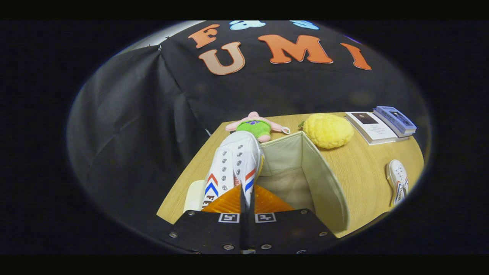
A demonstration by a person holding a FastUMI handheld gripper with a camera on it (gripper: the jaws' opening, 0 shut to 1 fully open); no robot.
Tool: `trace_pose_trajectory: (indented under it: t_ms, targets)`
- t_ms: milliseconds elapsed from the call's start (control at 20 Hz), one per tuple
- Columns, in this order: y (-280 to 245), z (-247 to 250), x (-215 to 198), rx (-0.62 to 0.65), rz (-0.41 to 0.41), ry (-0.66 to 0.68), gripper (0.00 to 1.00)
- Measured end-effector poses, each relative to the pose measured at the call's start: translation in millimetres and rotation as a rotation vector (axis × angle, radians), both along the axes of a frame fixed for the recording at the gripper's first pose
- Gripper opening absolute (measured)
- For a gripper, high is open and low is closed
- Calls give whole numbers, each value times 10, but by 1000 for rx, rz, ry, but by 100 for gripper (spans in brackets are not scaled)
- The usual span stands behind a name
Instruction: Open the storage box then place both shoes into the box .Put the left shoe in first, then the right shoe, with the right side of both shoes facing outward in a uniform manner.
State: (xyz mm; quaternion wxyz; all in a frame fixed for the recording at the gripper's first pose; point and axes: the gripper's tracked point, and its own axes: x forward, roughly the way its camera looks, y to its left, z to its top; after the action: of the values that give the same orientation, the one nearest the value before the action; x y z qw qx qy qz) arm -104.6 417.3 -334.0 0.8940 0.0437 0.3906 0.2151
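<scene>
Gripper view: the gripper (244, 200) has its fingers pinched nearly together on the shoe (233, 164), held over the near-left rim of the open storage box (324, 179). A thin grip could slip, or the toe catch the rim; the second shoe (398, 180) lies well right

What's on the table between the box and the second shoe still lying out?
Nothing: bare tabletop separates the open storage box from the loose shoe, per the gripper view.

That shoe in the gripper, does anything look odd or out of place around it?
Nothing looks damaged or spilled. The gripper is shut on a white shoe, held over the left edge of the open storage box. The other shoe lies apart on the table, right of the box.
</scene>
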Motion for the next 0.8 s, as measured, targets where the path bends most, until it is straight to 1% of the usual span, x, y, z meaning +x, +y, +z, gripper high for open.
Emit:
trace_pose_trajectory:
  t_ms: [200, 400, 500, 700, 800]
  targets:
    - [-41, -19, -44, -7, 2, 16, 1]
    - [-5, -96, -152, -29, 26, 65, 5]
    - [42, -79, -186, -31, 51, 67, 12]
    - [41, 186, -81, -34, 47, -20, 65]
    - [-22, 298, -39, -29, 35, -52, 97]
